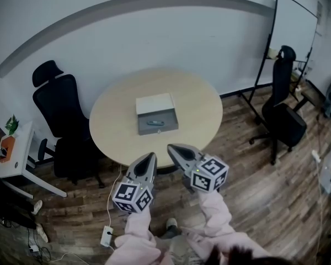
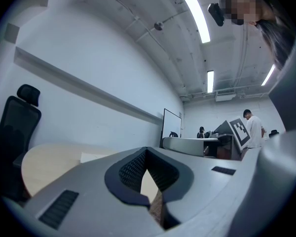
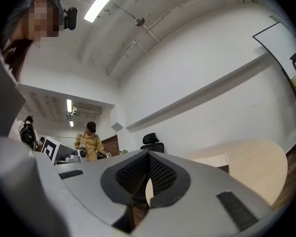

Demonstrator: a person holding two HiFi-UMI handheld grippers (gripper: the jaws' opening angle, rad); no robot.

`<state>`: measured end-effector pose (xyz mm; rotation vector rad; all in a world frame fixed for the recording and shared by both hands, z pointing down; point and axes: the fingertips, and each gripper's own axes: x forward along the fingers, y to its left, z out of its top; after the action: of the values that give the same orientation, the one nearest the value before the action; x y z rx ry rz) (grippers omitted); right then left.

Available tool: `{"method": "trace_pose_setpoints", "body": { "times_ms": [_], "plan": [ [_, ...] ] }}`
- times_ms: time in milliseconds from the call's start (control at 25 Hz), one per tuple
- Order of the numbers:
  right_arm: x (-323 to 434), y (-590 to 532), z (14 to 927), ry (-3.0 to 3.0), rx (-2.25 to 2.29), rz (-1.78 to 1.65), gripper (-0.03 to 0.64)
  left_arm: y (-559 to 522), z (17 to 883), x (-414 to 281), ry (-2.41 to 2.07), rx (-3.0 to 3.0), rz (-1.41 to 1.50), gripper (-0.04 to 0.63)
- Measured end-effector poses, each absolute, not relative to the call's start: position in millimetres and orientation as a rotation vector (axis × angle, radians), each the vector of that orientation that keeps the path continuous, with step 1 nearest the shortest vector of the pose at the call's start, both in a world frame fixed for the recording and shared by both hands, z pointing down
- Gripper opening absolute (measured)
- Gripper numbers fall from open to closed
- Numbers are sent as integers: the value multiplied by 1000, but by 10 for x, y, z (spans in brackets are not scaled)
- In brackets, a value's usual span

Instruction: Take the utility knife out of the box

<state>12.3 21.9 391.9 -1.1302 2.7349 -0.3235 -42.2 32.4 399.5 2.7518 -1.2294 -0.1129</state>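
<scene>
Down the head view we go: a round, pale wooden counter (image 1: 115,127) sits mid-room, and on it a grey box (image 1: 164,127) stands open with its light lid (image 1: 154,102) tipped up at the far side. There's the utility knife (image 1: 155,122), a small bluish-grey shape lying flat inside the box, untouched. Both tools hang level just short of the counter's near edge, noses aimed toward the box and well apart from it. The left gripper (image 1: 150,157) is on the left with its marker cube (image 1: 132,196) behind it, the right gripper (image 1: 172,148) just beside it with its own cube (image 1: 209,174), and pink sleeves (image 1: 138,237) trail back toward the person. In the left gripper view the dark ribbed fingers (image 2: 132,169) meet at the tip with nothing between them, just counter showing through the small gap behind. It's the same story in the right gripper view: fingers (image 3: 163,174) pressed together, carrying nothing, with the box lid (image 3: 213,159) visible beyond on the counter. Around the room, a black office chair (image 1: 59,106) stands at the counter's left and another black chair (image 1: 285,112) off to the right beside a whiteboard on a stand (image 1: 295,32). A white power strip (image 1: 106,236) lies on the wooden floor (image 1: 265,197).
</scene>
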Motion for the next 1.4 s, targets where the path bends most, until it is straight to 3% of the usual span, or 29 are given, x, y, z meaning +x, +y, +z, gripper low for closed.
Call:
{"method": "trace_pose_setpoints", "body": {
  "times_ms": [1400],
  "plan": [
    [2, -739, 4190, 2720, -1251, -358, -2, -747, 4131, -448, -1059, 2796, -98, 5]
  ]
}}
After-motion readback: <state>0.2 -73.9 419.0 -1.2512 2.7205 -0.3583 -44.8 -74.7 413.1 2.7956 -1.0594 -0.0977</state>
